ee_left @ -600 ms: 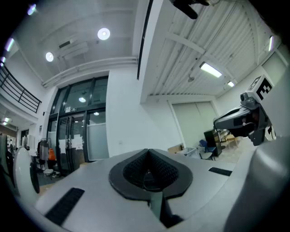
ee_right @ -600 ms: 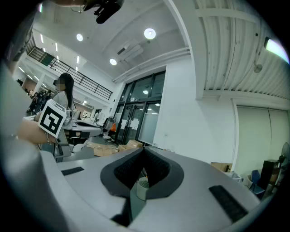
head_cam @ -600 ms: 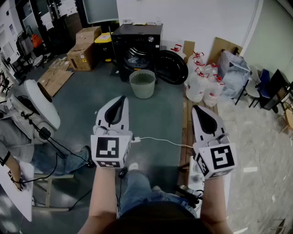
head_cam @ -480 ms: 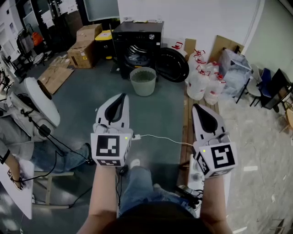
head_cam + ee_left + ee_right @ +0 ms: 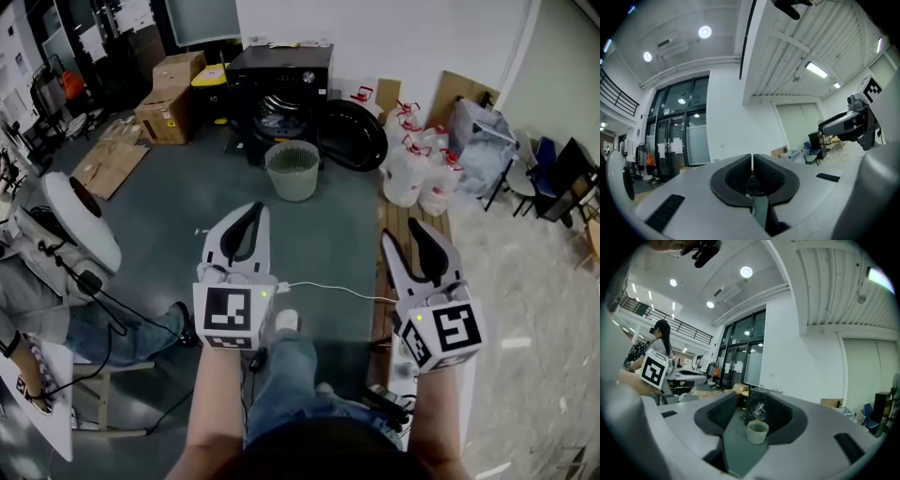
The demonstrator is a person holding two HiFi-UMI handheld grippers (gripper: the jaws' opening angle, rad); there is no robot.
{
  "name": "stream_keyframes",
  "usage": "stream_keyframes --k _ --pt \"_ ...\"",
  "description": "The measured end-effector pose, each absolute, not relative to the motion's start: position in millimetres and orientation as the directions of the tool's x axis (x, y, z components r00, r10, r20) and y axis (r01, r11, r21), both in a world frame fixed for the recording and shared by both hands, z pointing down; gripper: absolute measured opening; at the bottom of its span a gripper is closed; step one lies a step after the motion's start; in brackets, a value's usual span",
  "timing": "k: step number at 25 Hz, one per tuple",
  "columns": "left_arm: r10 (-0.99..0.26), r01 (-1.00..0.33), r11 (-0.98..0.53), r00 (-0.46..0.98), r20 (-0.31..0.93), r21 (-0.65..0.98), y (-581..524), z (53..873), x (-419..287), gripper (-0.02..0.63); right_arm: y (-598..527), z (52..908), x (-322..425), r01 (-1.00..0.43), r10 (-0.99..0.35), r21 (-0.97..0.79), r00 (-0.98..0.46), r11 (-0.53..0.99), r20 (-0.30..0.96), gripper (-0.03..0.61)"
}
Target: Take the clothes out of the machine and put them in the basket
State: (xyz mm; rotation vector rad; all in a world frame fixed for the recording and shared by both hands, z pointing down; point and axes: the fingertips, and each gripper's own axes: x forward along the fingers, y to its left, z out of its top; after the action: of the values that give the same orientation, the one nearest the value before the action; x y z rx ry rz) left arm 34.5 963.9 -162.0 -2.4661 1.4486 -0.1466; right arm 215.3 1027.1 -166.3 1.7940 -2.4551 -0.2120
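Observation:
A black washing machine [image 5: 281, 84] stands far ahead by the white wall, its round door [image 5: 352, 136] swung open to the right. Something pale shows inside the drum. A pale green basket [image 5: 292, 171] stands on the floor just in front of it. My left gripper [image 5: 251, 211] is held level at waist height, shut and empty, well short of the basket. My right gripper [image 5: 405, 234] is beside it, open with nothing between its jaws. In the right gripper view the machine [image 5: 760, 408] and basket [image 5: 757, 432] show between the jaws. The left gripper view [image 5: 752, 161] shows only the hall.
A person [image 5: 56, 248] sits on a stool at the left with cables trailing. Cardboard boxes [image 5: 169, 98] lie left of the machine. Plastic jugs [image 5: 412, 169] and bags stand to its right. A white cable [image 5: 328, 286] crosses the floor. Chairs [image 5: 553, 173] stand at the far right.
The right gripper's jaws, together before, now stand apart. Both grippers have shifted slightly; the left stays shut.

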Motion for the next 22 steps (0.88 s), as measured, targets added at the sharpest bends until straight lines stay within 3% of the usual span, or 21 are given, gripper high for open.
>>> stream_keyframes --k 2,3,4,5,7,22 --pt "-0.877 -0.851 -0.456 0.480 -0.031 -0.259 946 -154 29 0.010 1011 -159 214 -0.941 -0.951 0.141 -0.309 0.308 0.010 0.311" --pt "-0.879 -0.858 -0.457 0.476 -0.029 -0.234 936 -152 26 0.189 1002 -156 213 -0.945 -0.953 0.132 -0.302 0.300 0.006 0.401" --pt "-0.880 -0.866 -0.456 0.473 -0.037 -0.206 925 -151 23 0.498 993 -155 212 -0.949 -0.957 0.127 -0.290 0.288 0.001 0.499" --pt "-0.885 -0.876 -0.446 0.462 -0.052 -0.183 913 -151 18 0.540 983 -153 212 -0.953 -0.961 0.126 -0.276 0.274 0.000 0.533" --pt "-0.901 -0.896 -0.413 0.428 -0.071 -0.161 887 -152 4 0.540 959 -149 210 -0.960 -0.968 0.129 -0.249 0.249 0.015 0.558" --pt "-0.926 -0.911 -0.367 0.377 -0.022 -0.187 654 -142 -84 0.540 717 -138 159 -0.952 -0.961 0.167 -0.231 0.256 0.153 0.552"
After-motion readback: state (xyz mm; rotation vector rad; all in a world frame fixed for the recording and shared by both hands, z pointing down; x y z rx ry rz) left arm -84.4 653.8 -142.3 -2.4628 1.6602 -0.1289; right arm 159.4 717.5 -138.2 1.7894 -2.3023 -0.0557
